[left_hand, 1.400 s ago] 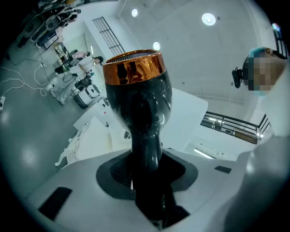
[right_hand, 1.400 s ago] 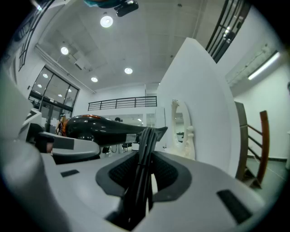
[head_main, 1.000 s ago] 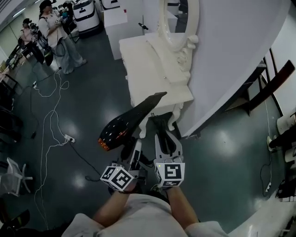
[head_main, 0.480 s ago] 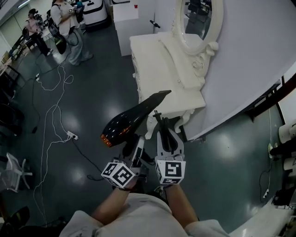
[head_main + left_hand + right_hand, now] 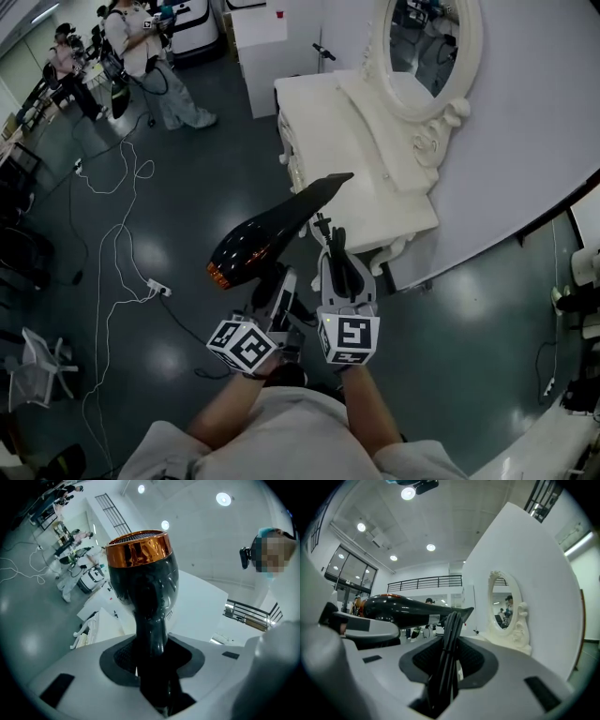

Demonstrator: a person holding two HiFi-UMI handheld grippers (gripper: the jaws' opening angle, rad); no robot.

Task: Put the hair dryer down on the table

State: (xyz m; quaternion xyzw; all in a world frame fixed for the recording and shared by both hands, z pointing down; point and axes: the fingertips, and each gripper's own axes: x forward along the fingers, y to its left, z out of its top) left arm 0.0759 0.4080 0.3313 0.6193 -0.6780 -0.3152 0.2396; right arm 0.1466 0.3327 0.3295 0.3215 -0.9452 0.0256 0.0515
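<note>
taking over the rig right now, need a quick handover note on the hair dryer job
Left gripper: shut on the handle of the hair dryer, which is held in the air with its nozzle toward the dressing table.
Right gripper: shut on a black bundled cord, likely the dryer's.
Done: dryer and cord are in hand, just short of the table's near end.
Left: bring the dryer over the bare tabletop, lower it until it rests there, then open the fingers of both grippers.
</note>
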